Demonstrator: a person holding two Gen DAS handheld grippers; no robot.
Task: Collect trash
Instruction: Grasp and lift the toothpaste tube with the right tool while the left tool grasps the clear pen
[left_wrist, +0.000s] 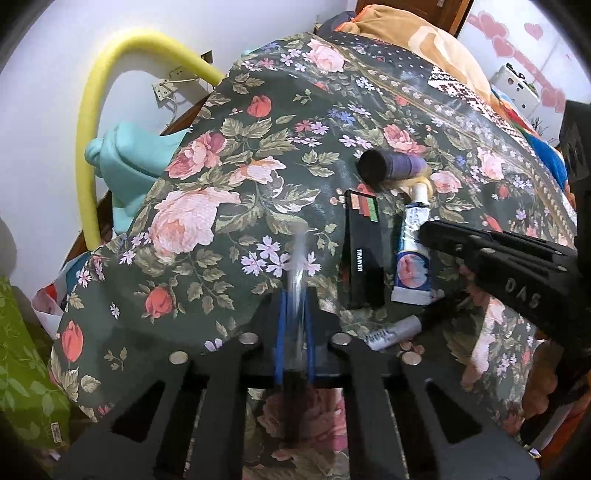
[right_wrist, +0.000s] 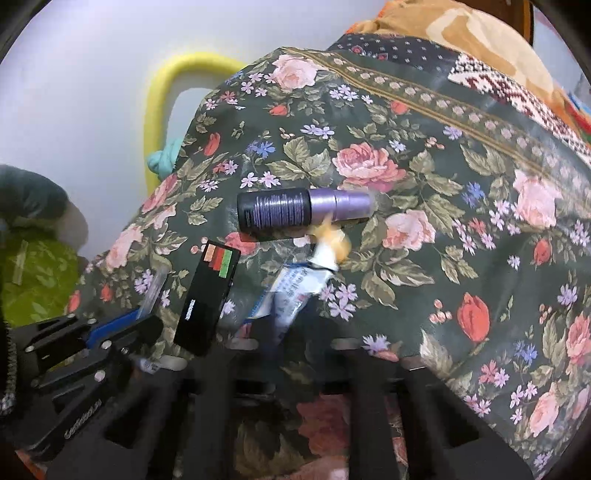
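Trash lies on a dark floral bedspread (left_wrist: 207, 206). My left gripper (left_wrist: 295, 299) is shut with its blue pads pressed on a clear plastic piece (left_wrist: 300, 254) that sticks out ahead of it. In the right wrist view the left gripper (right_wrist: 147, 321) sits at the lower left. My right gripper (right_wrist: 284, 325) is shut on a white and blue tube (right_wrist: 295, 288). In the left wrist view the right gripper (left_wrist: 424, 229) comes in from the right onto the tube (left_wrist: 412, 266). A black box (left_wrist: 364, 254) lies between the grippers. A purple and black bottle (left_wrist: 391, 168) lies beyond it.
A small silver tube (left_wrist: 395, 330) lies near my left fingers. A yellow foam hoop (left_wrist: 92, 155) and a teal cloth (left_wrist: 129, 162) stand at the bed's left edge by the wall. Green leafy fabric (left_wrist: 26, 369) is lower left. An orange-brown blanket (left_wrist: 424, 40) lies at the far end.
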